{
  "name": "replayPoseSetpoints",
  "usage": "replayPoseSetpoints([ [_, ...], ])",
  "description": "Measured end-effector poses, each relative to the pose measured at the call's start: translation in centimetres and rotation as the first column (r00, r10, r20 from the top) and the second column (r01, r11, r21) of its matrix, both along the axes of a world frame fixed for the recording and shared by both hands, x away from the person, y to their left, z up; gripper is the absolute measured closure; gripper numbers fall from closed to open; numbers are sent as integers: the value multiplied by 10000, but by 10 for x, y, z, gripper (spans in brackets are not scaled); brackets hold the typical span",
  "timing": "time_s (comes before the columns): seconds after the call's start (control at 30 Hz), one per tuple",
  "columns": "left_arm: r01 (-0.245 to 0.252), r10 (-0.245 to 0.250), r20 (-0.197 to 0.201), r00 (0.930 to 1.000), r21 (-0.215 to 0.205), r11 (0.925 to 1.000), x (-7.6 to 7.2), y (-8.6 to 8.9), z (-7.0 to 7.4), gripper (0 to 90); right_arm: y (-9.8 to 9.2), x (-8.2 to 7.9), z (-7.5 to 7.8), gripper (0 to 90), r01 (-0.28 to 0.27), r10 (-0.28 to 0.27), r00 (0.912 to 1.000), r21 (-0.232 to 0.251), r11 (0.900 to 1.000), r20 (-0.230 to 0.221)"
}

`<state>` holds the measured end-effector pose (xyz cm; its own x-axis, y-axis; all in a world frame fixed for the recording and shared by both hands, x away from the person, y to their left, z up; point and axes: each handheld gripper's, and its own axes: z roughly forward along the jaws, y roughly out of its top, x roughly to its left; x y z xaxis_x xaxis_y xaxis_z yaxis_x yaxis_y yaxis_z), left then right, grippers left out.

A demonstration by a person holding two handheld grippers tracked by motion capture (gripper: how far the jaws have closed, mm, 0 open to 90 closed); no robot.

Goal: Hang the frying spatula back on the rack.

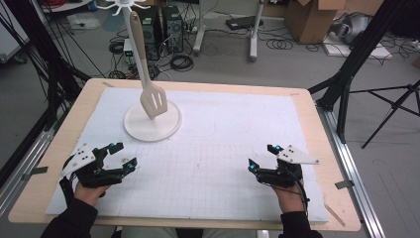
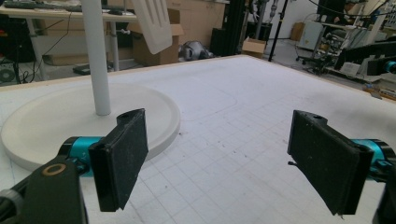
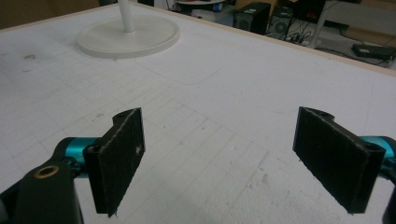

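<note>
A white slotted spatula (image 1: 152, 101) hangs from a white rack whose round base (image 1: 168, 130) sits on the mat at the back left. In the left gripper view the pole (image 2: 96, 60) and base (image 2: 159, 116) stand just ahead, with the spatula blade (image 2: 155, 23) above. My left gripper (image 1: 124, 156) rests open at the front left, nothing between its jaws (image 2: 219, 161). At the front right my right gripper (image 1: 262, 157) is open and empty too (image 3: 224, 161). The rack base (image 3: 140, 39) lies far off in the right gripper view.
A white gridded mat (image 1: 213, 148) covers the wooden table (image 1: 322, 163). Black tripod legs (image 1: 346, 74) stand off the right edge, another black stand (image 1: 49, 74) off the left. Cables, computer cases and boxes lie on the floor beyond the far edge.
</note>
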<state>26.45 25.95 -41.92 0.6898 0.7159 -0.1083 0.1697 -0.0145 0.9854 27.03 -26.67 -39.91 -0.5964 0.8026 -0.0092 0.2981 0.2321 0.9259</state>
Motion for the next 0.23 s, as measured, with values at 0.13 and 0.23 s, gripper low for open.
replayPoseSetpoints([
  [0.13, 6, -6, 1, 10000, 11, 10000, 0, 0, 0, 208, -1, -1, 0, 157, 11, -10, 10000, 17, 10000, -41],
  [0.23, 26, -26, -52, 10000, -36, 10000, 1, -1, -1, 207, -2, -1, 0, 158, 32, -32, 10000, 55, 10000, -79],
])
